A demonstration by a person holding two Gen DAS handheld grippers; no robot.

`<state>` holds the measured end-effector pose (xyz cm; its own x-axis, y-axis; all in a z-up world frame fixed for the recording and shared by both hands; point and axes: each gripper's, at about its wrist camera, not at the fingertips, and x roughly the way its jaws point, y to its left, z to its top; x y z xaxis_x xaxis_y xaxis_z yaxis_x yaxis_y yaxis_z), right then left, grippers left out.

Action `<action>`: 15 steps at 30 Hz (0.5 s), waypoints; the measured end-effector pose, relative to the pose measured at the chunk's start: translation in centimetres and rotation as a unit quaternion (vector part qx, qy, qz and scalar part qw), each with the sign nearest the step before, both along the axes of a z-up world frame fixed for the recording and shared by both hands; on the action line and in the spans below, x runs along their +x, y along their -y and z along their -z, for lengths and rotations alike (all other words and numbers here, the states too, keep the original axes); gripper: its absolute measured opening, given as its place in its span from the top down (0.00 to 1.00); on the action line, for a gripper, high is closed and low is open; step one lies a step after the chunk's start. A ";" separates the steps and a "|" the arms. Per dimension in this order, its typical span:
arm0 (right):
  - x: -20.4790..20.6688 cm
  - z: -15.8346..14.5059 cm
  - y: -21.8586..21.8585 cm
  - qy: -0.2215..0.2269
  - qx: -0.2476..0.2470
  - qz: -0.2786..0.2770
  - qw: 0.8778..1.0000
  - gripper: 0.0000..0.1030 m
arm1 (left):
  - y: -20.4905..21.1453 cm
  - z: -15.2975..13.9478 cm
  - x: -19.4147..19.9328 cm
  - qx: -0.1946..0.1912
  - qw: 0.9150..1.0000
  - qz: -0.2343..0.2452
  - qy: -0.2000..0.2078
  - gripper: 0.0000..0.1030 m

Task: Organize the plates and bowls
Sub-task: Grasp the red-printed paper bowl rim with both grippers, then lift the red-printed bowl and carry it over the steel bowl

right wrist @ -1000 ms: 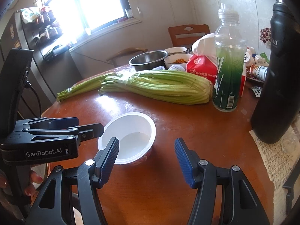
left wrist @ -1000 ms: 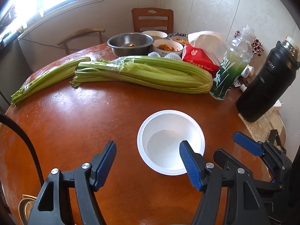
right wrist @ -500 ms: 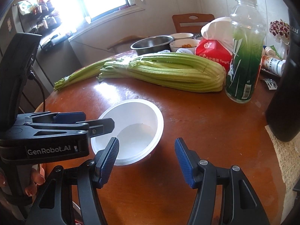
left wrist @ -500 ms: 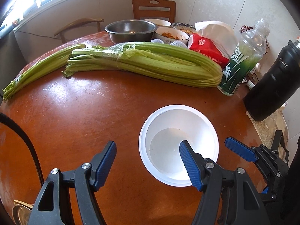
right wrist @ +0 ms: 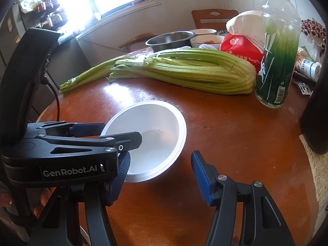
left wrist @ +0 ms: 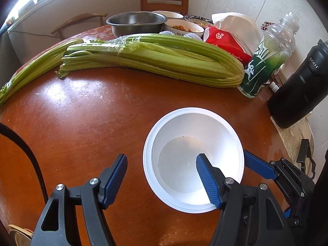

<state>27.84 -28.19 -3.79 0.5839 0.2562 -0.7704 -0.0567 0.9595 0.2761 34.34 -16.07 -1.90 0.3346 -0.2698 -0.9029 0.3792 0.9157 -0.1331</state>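
White bowl [left wrist: 193, 160] sits on the round wooden table [left wrist: 82, 119], near the celery [left wrist: 155, 57]. My left gripper [left wrist: 162, 176] is spread wide, one finger over the bowl's inside. My right gripper [right wrist: 160, 174] is released, just beside the bowl's rim.

Bare surface [left wrist: 86, 119] lies open left of the white bowl [left wrist: 193, 157], wide enough for a claw to pass. Behind the bowl the celery bunch [left wrist: 164, 57] stretches across like a wall. The green bottle [left wrist: 264, 61] and black flask [left wrist: 303, 86] block the far right. The right claw [right wrist: 160, 174] crowds the bowl's near side.
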 end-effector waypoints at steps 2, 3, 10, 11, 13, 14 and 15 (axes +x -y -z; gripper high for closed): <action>0.1 0.1 0.0 0.002 0.001 -0.003 1.000 0.39 | -0.1 0.1 0.1 -0.001 1.000 -0.001 0.000 0.33; 0.1 0.1 -0.1 0.003 0.001 -0.004 1.000 0.39 | -0.1 0.1 0.1 -0.002 1.000 -0.001 0.000 0.33; 0.4 0.5 -0.8 0.008 -0.001 -0.020 1.000 0.48 | -0.4 0.5 0.5 -0.007 1.000 -0.002 -0.004 0.37; 0.4 0.6 -0.8 0.008 -0.002 -0.021 1.000 0.49 | -0.4 0.6 0.5 -0.006 1.000 -0.001 -0.004 0.37; 0.4 0.6 -1.0 0.011 -0.004 -0.025 1.000 0.51 | -0.4 0.7 0.5 -0.010 1.000 0.001 -0.006 0.41; 0.4 0.6 -1.1 0.012 -0.006 -0.027 1.000 0.52 | -0.5 0.8 0.5 -0.014 1.000 0.002 -0.009 0.44; 0.4 0.7 -1.2 0.012 -0.007 -0.029 0.999 0.53 | -0.5 0.9 0.5 -0.017 1.000 0.003 -0.012 0.45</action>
